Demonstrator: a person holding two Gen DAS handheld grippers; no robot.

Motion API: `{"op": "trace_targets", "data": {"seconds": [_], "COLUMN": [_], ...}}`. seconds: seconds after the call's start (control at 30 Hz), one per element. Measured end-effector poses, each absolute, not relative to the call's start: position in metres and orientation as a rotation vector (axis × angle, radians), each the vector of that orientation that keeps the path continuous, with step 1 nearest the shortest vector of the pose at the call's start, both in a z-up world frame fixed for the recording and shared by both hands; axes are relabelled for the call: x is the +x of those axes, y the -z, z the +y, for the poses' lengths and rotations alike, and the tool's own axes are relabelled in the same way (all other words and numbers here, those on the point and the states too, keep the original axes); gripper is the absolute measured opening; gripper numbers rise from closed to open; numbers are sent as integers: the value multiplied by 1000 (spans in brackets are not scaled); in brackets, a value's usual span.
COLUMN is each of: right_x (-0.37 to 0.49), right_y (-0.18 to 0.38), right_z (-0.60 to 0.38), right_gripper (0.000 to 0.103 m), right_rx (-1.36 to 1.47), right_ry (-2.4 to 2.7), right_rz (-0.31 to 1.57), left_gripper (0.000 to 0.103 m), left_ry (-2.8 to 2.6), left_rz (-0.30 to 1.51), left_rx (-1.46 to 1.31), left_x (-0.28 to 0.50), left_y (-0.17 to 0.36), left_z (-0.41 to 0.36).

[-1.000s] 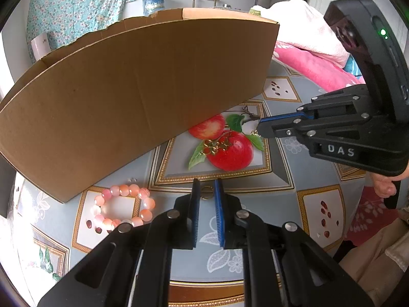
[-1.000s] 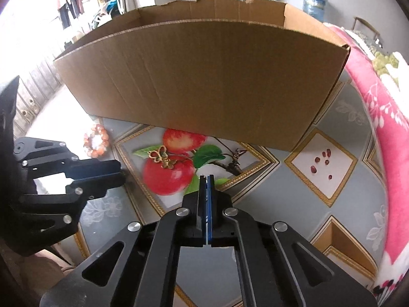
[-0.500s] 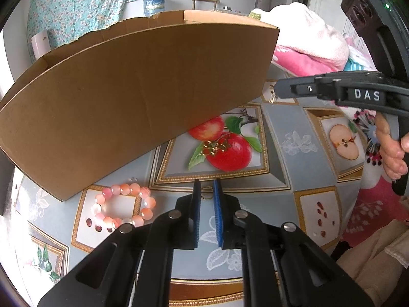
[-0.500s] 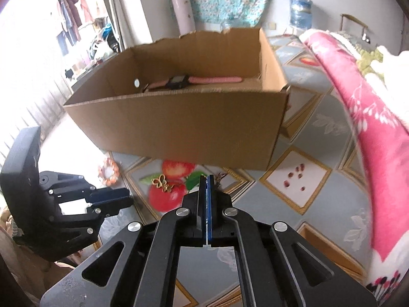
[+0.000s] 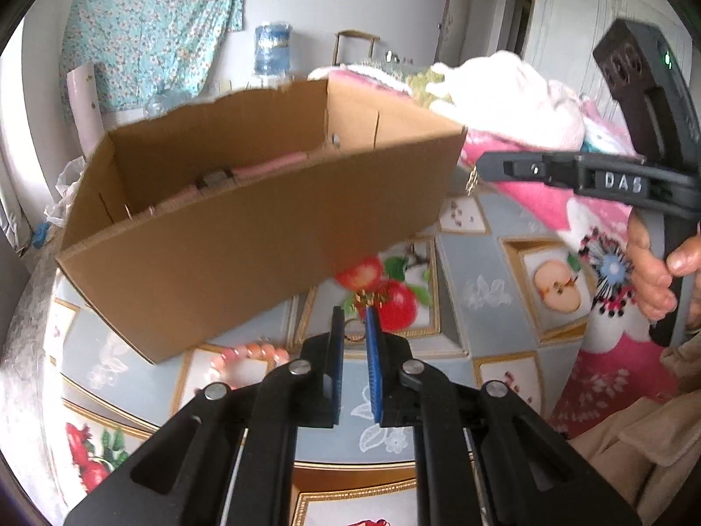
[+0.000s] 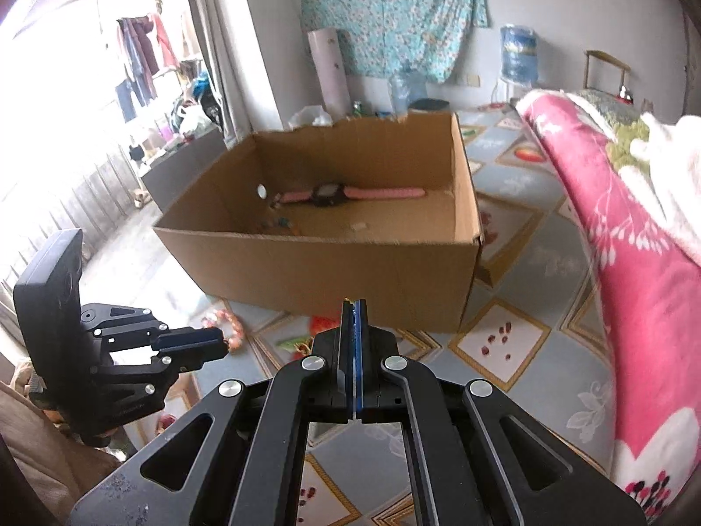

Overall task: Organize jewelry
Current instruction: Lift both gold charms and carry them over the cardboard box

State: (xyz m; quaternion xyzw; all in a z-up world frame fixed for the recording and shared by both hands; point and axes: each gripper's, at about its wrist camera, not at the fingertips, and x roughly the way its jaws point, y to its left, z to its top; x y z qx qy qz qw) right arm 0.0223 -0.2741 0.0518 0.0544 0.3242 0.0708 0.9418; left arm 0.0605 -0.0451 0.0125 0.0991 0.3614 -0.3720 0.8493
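Cardboard box (image 6: 333, 263), open-topped, holding a pink-strapped watch (image 6: 346, 194) against its far wall.

Right gripper (image 6: 354, 307) closed on a small gold ornament (image 5: 472, 179), beside the box's corner; left gripper (image 5: 352, 320) nearly closed, nothing visibly between its pads, above gold earrings (image 5: 370, 296). Pink bead bracelet (image 5: 254, 353) alongside, on fruit-print tablecloth (image 6: 499, 342). Pink blanket (image 6: 635, 271) right.

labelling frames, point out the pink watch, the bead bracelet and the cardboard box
pink watch (image 6: 326, 194), right wrist view, on its dark face
bead bracelet (image 5: 256, 354), left wrist view, on its upper beads
cardboard box (image 6: 333, 269), right wrist view, on its near wall
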Motion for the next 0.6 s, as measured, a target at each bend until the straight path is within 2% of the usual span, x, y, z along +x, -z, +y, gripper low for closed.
{"op": "trace_targets", "data": {"seconds": [0.33,0.6], "right_x": [29,66], "right_y": [-102,-109], "right_z": [-269,-270], "right_gripper": [0,0], "right_rx": [92,85], "right_ry": [-235,-269], "right_rz": [516,506], "left_gripper": [9,9], "left_ry": [847,801], "left_rz": [619,597], "left_rx": [84,55], "left_x": [67,101], "left_y": [-86,-109], "left_z": [-25,-18]}}
